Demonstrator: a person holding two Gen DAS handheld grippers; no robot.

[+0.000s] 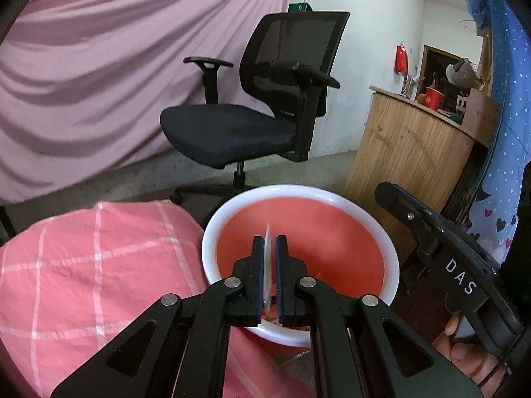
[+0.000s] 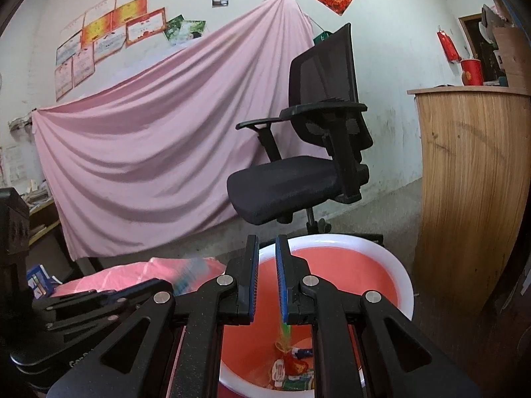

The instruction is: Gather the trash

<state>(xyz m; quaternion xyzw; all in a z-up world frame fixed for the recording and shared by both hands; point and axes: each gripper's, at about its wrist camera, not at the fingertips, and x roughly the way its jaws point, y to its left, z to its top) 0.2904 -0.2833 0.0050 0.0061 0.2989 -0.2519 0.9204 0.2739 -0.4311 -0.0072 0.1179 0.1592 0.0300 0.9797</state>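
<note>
Left claw: the black two-finger left gripper [image 1: 269,243] is clamped on a thin flat pale wrapper [image 1: 267,267], which stands on edge between the blue-lined pads.
Wrapper axis: its long side runs along the fingers, pointing forward and slightly up; its far tip pokes out past the fingertips, over the basin's hollow.
Right claw: the black right gripper [image 2: 267,248] has its jaws parted with a narrow gap and nothing between the pads; a small green-and-orange scrap [image 2: 284,330] shows blurred just below the right finger, above the basin's inside.
Basin: a round salmon-red plastic basin with a white rim [image 1: 212,225] sits below both grippers, beside a pink checked cloth [image 1: 83,265].
Trash in basin: a pile of small wrappers [image 2: 293,369], red, white and green, lies on the bottom at the near side.
Hand: the person's hand [image 1: 464,348] grips the right tool's handle.
Surroundings: a black mesh office chair [image 1: 252,99] stands beyond the basin, near a wooden counter [image 1: 408,152] and a draped pink sheet [image 1: 99,76].
</note>
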